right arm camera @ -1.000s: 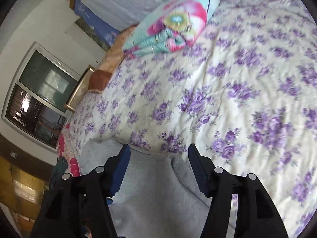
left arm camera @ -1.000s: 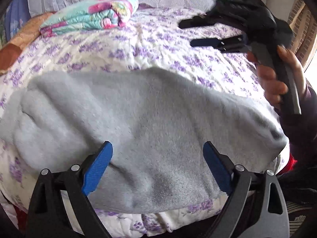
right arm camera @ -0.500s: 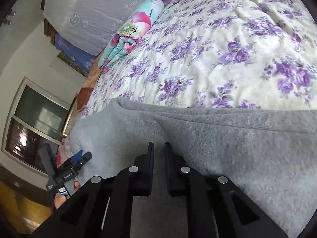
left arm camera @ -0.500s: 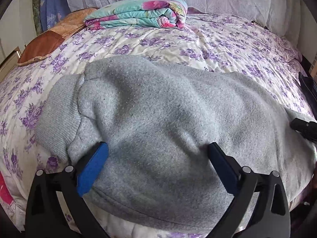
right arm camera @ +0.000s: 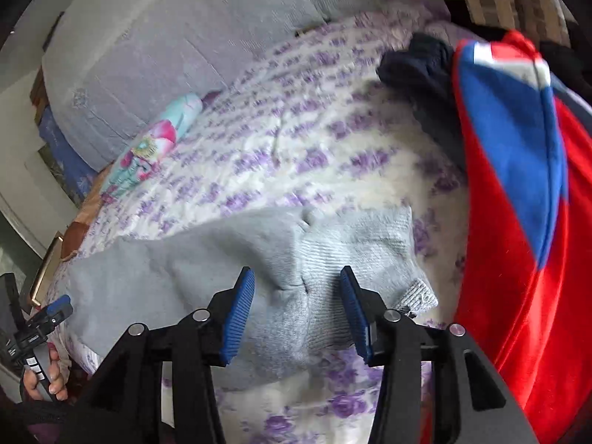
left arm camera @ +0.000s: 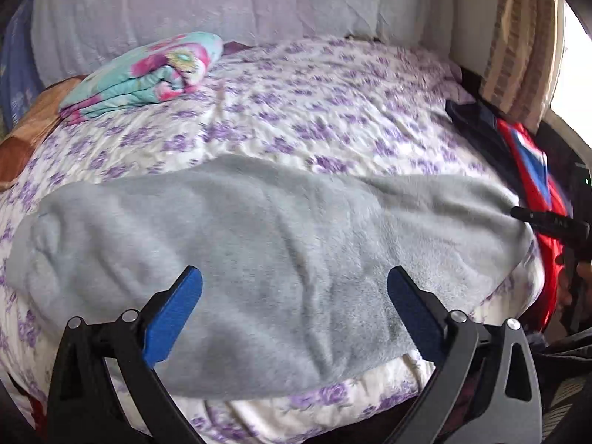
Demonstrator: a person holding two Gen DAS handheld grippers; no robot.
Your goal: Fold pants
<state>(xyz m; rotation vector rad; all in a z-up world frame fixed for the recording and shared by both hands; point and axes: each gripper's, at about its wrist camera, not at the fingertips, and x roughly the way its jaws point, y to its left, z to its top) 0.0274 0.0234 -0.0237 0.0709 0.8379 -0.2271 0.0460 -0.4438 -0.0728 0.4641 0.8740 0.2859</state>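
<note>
The left gripper [left arm camera: 294, 307] is seen with its blue-padded fingers [left arm camera: 172, 318] spread wide apart, nothing gripped between them, poised over the near edge of the grey pants [left arm camera: 259, 236]; whether the pads touch the cloth cannot be told. The right gripper [right arm camera: 298, 312] is likewise spread, less widely, its ribbed blue fingers [right arm camera: 238, 314] set to either side of the ribbed waistband end of the pants [right arm camera: 333, 259], with nothing pinched. In the right wrist view the left gripper and the hand [right arm camera: 44, 381] holding it are seen at the far left edge. The pants are laid across the near part of a bed covered by a white bedspread [left arm camera: 314, 111] printed with purple flowers. A folded floral blanket [left arm camera: 148, 74] in teal and pink is placed near the head of the bed, against a pale covered headboard [left arm camera: 207, 3]. A red and blue garment [right arm camera: 518, 185] and a dark garment [right arm camera: 418, 70] are heaped along the bed's right side, close to the waistband. The pants appear as soft grey fleece, folded lengthwise into one long band, smooth apart from slight creases.
</note>
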